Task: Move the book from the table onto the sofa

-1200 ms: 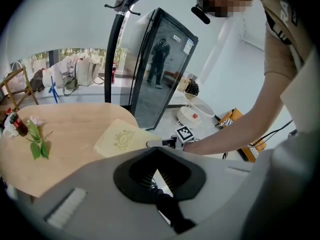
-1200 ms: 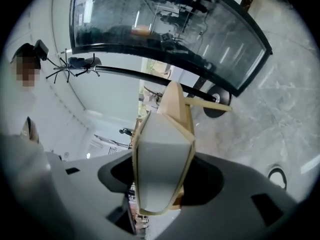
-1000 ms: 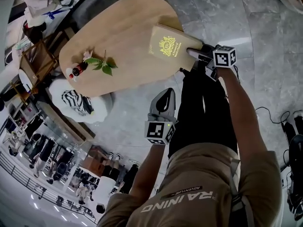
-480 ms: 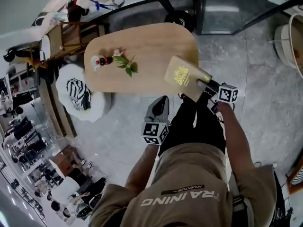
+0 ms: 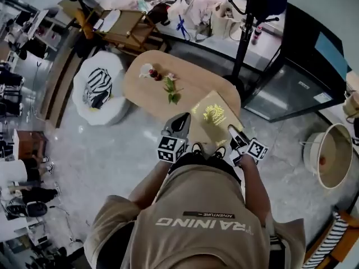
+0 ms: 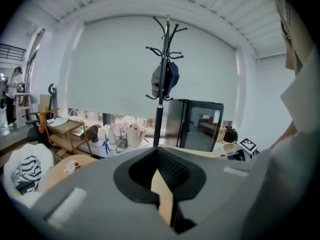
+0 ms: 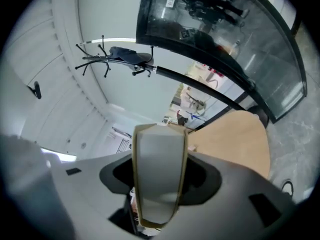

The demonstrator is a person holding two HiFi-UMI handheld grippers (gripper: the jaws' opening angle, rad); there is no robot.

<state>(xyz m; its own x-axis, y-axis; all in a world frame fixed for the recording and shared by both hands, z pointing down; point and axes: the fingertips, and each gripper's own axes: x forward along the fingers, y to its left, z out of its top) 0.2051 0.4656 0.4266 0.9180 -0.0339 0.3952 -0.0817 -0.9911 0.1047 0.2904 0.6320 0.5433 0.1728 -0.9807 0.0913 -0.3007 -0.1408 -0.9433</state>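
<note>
This looks like a lounge corner set up inside a large open hall, perhaps a showroom or studio; a polished stone floor (image 5: 112, 150) carries 1 oval wooden table (image 5: 151, 91), a white pouf (image 5: 120, 108) with a striped cushion (image 5: 98, 87) and a coat stand (image 6: 161, 84). A wooden trolley (image 5: 126, 24), shopping bags (image 6: 122, 134) and a glass-fronted cabinet (image 5: 291, 88) line the wall; people (image 5: 17, 172) sit at the left edge.

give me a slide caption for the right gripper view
Right gripper, jaws just closed tighter, grips the book edge-on, with the wooden table and coat rack beyond.
</note>
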